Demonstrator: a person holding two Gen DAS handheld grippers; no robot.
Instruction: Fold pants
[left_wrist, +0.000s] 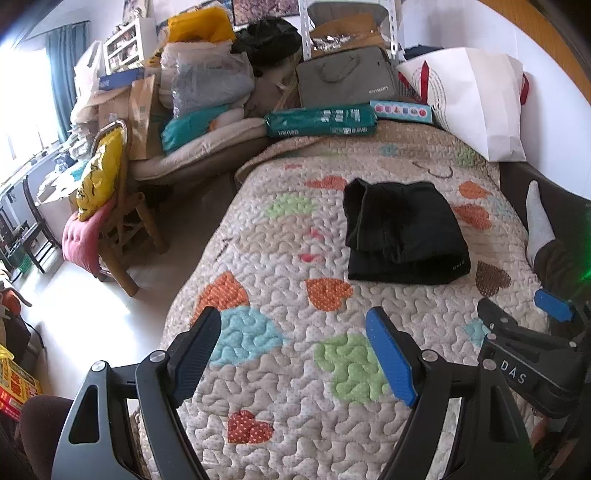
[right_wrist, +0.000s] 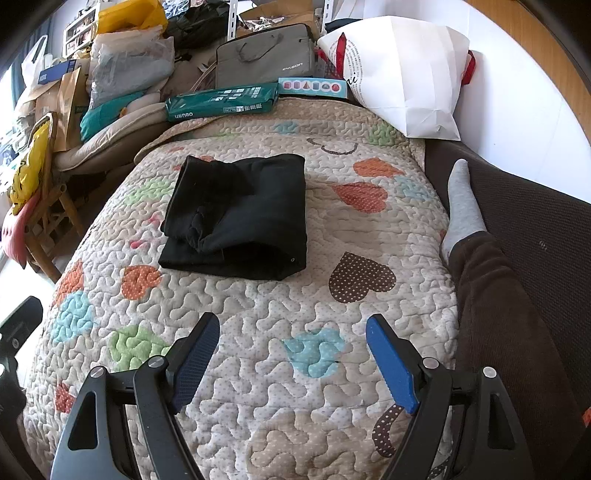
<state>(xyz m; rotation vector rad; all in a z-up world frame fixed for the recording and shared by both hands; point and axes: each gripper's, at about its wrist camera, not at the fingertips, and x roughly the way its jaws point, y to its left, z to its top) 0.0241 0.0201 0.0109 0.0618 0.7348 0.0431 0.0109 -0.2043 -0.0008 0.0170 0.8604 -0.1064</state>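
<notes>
Black pants (right_wrist: 240, 214) lie folded into a compact rectangle mid-quilt (right_wrist: 295, 302) on the bed, layers stacked, one edge a bit lumpy. Left tool (left_wrist: 295, 354) and right tool (right_wrist: 291, 358) both spread wide, empty, hovering well short of it. Folding looks done; at most a tidy-up left

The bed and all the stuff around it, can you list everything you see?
pants: one, black, folded, middle of quilt
quilt: one, beige with coloured hearts, covering bed
paper bag: one, white, far right corner
green packet: one, far edge of bed
laptop bag: one, grey, behind packet
chair: one, wooden, left of bed
leg: brown trousers, grey sock, right edge
left gripper: open, empty
right gripper: open, empty
</notes>
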